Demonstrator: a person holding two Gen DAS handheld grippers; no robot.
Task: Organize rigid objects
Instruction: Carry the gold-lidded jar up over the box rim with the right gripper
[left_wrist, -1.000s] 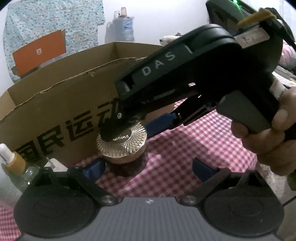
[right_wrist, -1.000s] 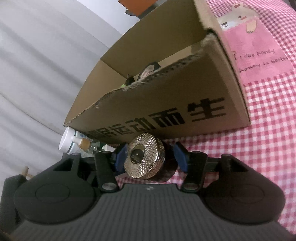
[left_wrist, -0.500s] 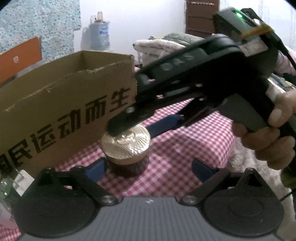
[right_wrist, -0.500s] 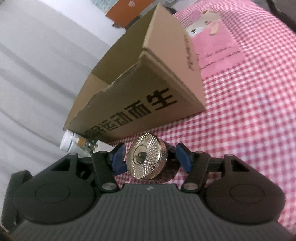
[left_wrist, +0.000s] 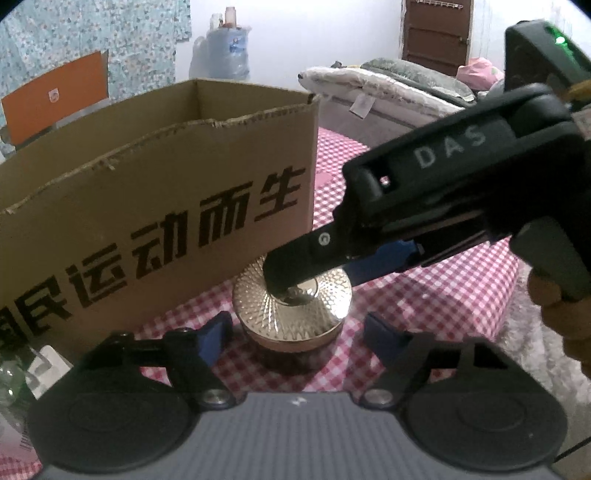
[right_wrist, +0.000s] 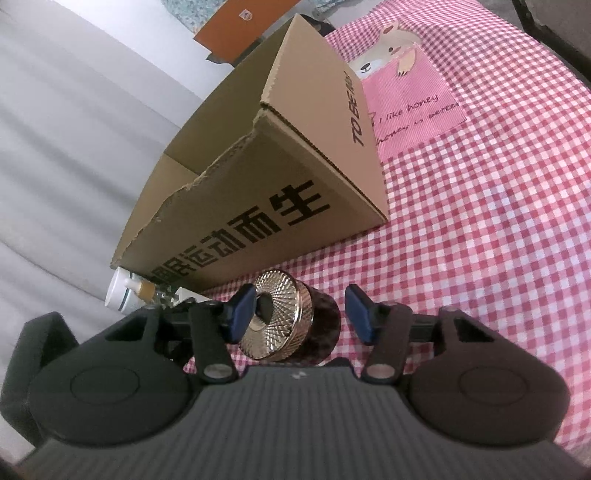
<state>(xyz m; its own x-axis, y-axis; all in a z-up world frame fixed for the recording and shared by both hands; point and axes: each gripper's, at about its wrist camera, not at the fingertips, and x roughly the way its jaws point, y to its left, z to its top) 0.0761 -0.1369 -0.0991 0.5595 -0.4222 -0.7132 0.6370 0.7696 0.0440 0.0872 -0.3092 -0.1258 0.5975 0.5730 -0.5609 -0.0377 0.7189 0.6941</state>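
Jar (left_wrist: 291, 325) with a gold lid stood on the checked cloth (right_wrist: 480, 221), between both closing grippers: left gripper (left_wrist: 295, 332) not touching; right gripper (right_wrist: 295, 314) had one pad on the lid, its far-side contact unclear. Behind, the box (left_wrist: 147, 206) hid its contents.

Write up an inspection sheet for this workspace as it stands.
Surface: red-and-white checked cloth with a pink bear patch.
Job's things: dark brown jar with ribbed gold lid, upright on the cloth, in front of the open brown cardboard box.
Clutter: small dropper bottle and white container beside the box.
Grippers: left gripper closing, jar between its pads, not yet gripped; right gripper closing on the same jar, one pad apart.
Cables: nothing seen.
Surroundings: grey curtain, orange panel, brown door.
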